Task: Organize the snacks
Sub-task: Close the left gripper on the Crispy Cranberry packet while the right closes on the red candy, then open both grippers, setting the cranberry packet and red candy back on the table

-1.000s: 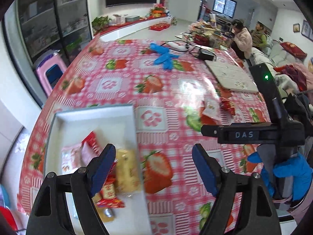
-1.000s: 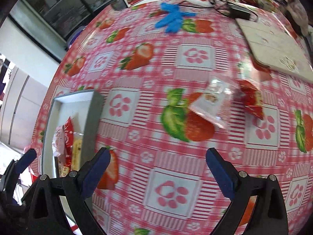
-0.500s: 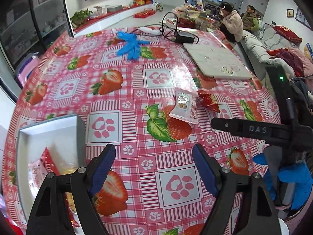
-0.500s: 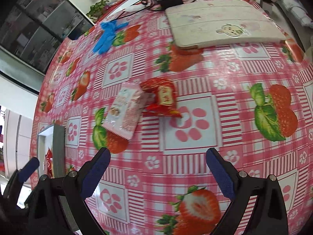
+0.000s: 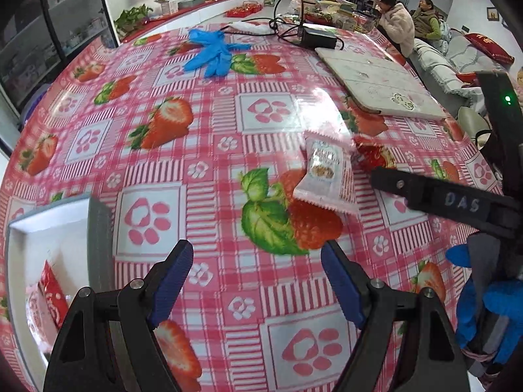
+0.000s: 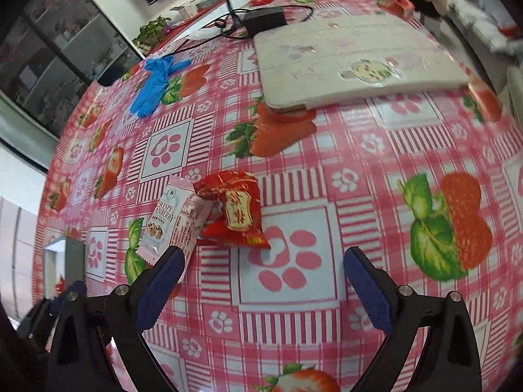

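Two wrapped snacks, a pale pink-and-white crimped packet [image 6: 170, 222] and a crinkled red foil packet [image 6: 233, 210], are seen lying touching on the glossy pink strawberry-print tablecloth [image 6: 327, 170], the red one at three o'clock of the pink. The left gripper [image 5: 256, 276] and the right gripper [image 6: 261, 279] are both held spread wide above the cloth with nothing between the blue pads. A white rectangular tray [image 5: 52, 228] with more packets is seen at eight o'clock in the left view.
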